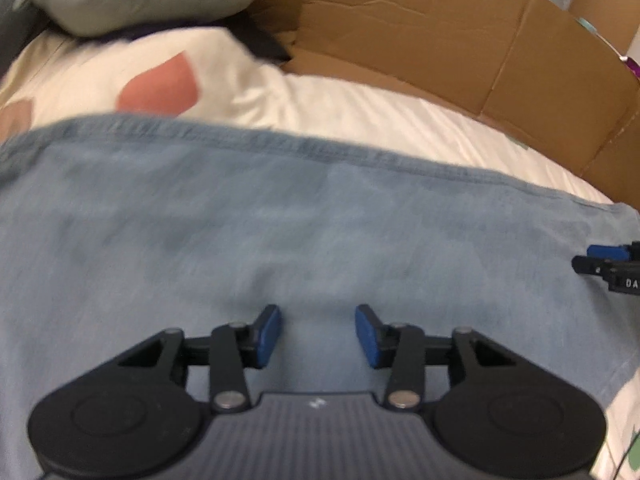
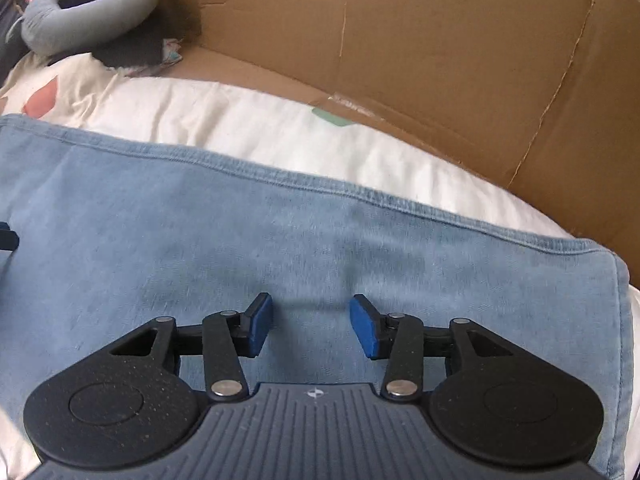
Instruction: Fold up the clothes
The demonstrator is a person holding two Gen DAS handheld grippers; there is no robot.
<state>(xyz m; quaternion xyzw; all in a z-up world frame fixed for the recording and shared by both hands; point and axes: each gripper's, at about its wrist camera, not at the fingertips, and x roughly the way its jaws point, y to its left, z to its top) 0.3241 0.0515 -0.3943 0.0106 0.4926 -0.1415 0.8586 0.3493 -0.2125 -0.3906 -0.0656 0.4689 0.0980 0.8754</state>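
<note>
Hovering over the blue garment [image 1: 280, 216], the left gripper [image 1: 318, 334] had its jaws parted wide and empty; the right gripper [image 2: 310, 326] hung likewise, gripping nothing. The cloth lay flat on the cream bedsheet [image 2: 240, 120], its stitched hem [image 2: 304, 180] toward the cardboard box [image 2: 440, 60]. It looked soft, limp and light, best pinched at the hem corners.

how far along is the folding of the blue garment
Done: the blue garment lies flat on the white bedding, its stitched hem straight, corner squared. In hand: nothing; the left hand-held gripper and right hand-held gripper are open above the cloth. Left: whether more folds remain cannot be told.
</note>
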